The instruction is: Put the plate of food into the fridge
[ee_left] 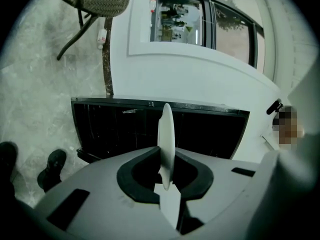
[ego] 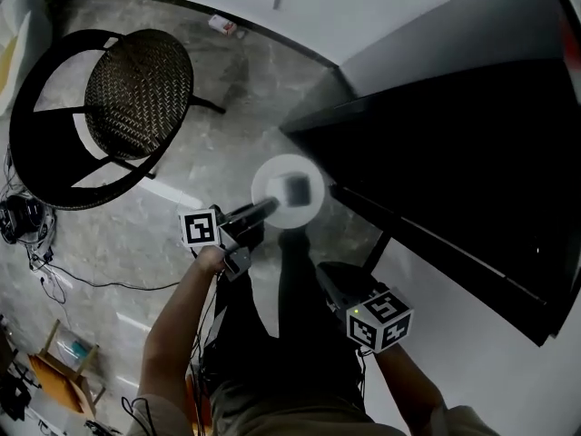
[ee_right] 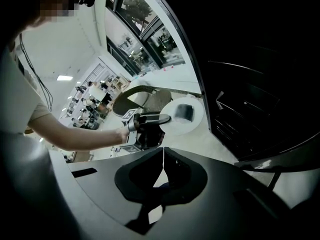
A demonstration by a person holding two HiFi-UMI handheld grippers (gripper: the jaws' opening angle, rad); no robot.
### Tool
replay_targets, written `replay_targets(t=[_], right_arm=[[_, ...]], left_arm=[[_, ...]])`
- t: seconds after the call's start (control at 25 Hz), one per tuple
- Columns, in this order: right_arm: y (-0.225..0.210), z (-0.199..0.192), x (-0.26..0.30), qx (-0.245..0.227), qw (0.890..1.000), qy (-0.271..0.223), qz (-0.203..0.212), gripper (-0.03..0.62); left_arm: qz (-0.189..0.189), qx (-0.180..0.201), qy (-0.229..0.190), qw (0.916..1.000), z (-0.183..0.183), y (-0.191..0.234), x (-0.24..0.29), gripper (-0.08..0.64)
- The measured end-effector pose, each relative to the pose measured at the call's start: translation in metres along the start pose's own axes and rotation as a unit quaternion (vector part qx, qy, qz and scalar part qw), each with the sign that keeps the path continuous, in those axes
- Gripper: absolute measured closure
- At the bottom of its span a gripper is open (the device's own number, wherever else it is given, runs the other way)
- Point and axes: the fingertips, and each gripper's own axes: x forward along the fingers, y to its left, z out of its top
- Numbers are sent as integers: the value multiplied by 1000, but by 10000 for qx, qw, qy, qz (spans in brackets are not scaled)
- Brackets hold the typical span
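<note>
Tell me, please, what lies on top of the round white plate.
One dark grey, squarish piece of food sits near the middle of the round white plate. The left gripper clamps the rim nearest the person, hiding that patch.

Plate (ego: 287, 192) is smooth matt white. Chair (ego: 138, 94) at 10 o'clock has a rough woven seat on a black, metal-looking frame. Floor (ego: 227, 125) looks like polished grey marble. Fridge (ego: 472, 153) is black with a slight sheen. Left gripper (ee_left: 167, 184) shell is matt grey plastic, I think.
</note>
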Motion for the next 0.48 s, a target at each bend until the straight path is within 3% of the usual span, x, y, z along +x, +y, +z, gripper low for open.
replay_targets(t=[0.48], right_arm=[[-29, -33, 48, 96, 9990, 391, 218, 569]], left_arm=[[310, 143, 40, 9994, -7, 69, 12, 525]])
